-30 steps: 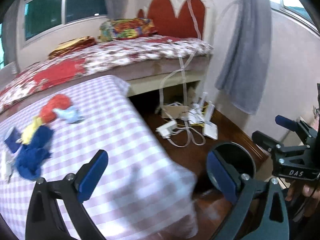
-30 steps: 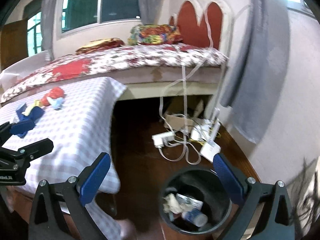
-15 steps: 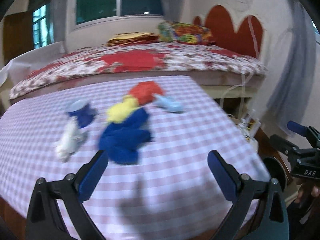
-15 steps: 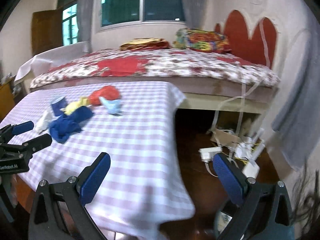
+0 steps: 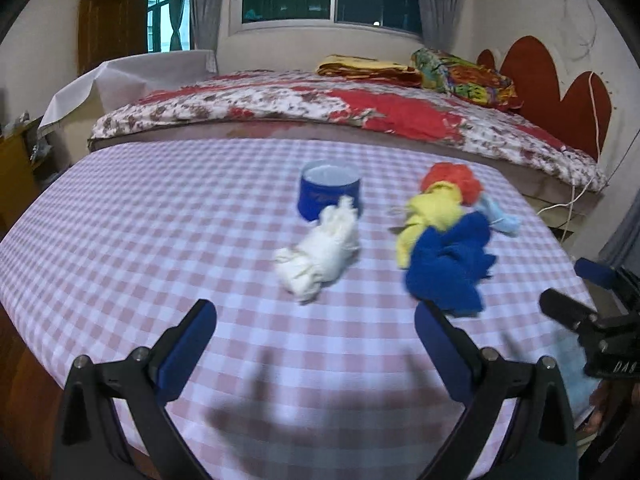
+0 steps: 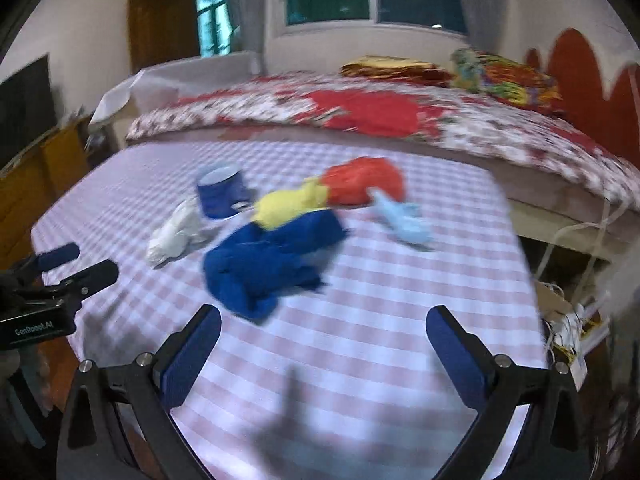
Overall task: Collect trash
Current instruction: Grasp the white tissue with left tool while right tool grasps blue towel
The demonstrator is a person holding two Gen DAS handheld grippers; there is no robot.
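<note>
Left wrist view: left gripper [image 5: 316, 342] hovers over checked tablecloth [image 5: 160, 232], jaws spread wide, nothing between them. Straight ahead lies white crumpled wad [image 5: 318, 256], long axis running diagonal, near-left to far-right, far end touching blue cup [image 5: 330, 194], which stands upright w/ open top. Right of wad, well apart: blue cloth [image 5: 450, 264], yellow cloth [image 5: 430, 216], red cloth [image 5: 454, 182], pale blue scrap [image 5: 502, 218], all bunched together. Right gripper [image 5: 576, 292] shows at frame's right edge.

Right wrist view (blurry): right gripper [image 6: 322, 342] also wide open, empty, blue cloth [image 6: 272, 260] just beyond its left finger. Bed [image 6: 400, 116] behind table.
</note>
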